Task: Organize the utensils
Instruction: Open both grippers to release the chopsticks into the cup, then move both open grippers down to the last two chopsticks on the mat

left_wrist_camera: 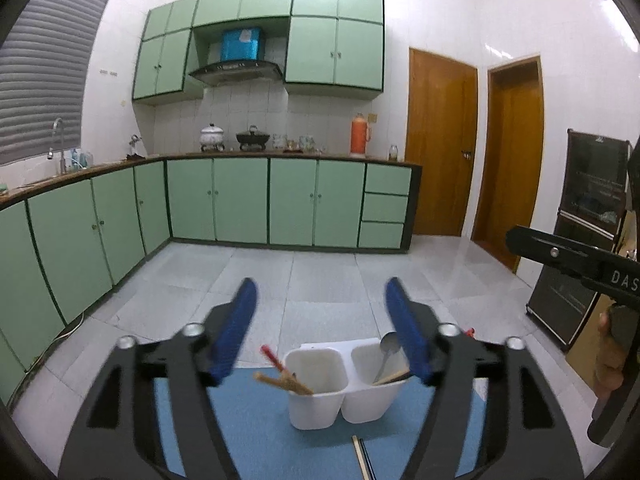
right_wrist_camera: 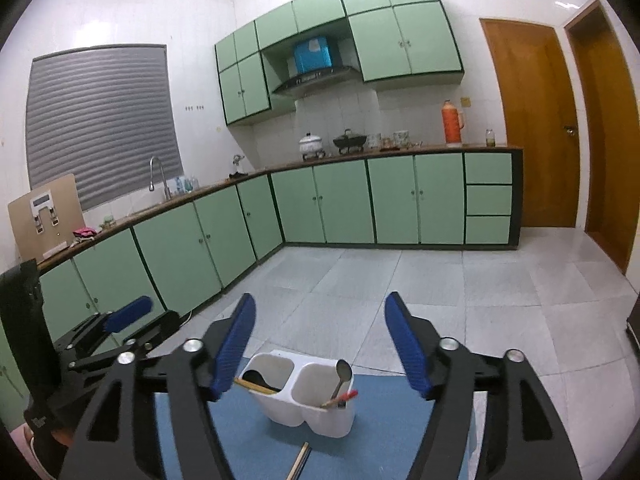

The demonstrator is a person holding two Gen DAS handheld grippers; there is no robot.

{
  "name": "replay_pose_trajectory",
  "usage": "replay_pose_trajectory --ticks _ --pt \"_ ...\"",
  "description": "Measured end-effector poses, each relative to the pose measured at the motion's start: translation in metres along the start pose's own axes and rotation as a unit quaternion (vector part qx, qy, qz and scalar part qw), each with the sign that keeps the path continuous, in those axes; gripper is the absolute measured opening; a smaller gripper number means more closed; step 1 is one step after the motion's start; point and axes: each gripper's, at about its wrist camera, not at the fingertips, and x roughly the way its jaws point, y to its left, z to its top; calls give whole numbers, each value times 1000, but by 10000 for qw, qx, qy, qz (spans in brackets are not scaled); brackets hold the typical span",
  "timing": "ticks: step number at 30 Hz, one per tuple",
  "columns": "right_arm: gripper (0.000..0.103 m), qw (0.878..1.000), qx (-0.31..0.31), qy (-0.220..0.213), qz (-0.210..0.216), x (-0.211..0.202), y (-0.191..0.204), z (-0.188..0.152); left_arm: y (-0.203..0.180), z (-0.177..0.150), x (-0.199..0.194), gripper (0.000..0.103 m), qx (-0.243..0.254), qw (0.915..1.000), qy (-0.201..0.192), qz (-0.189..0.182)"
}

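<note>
Underneath, a blue mat meets grey floor tiles.

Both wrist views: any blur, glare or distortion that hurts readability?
Left wrist: strong fisheye bending, dark vignette corners, chopsticks in the white holder slightly smeared, ceiling-light glare on the right wall. Right wrist: same bending, holder and spoon reasonably sharp.

One two-compartment holder, one spoon, two doors.

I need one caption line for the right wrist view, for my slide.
Open right hand-held gripper above a white two-compartment utensil holder with a spoon on a blue mat.
</note>
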Motion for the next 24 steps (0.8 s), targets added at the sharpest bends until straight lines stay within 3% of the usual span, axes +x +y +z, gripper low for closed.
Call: replay_pose_trajectory --ticks 8,15,24 --pt "97 9992 278 -228 -199 -47 4 -49 5 -33 -48 89 -137 9998 -46 102" --pt "97 9991 294 -72 -304 -70 13 -90 12 -64 -79 95 -247 9993 236 120" --pt "97 9985 397 163 -333 -79 26 -127 12 -92 -100 95 -144 9984 509 206"
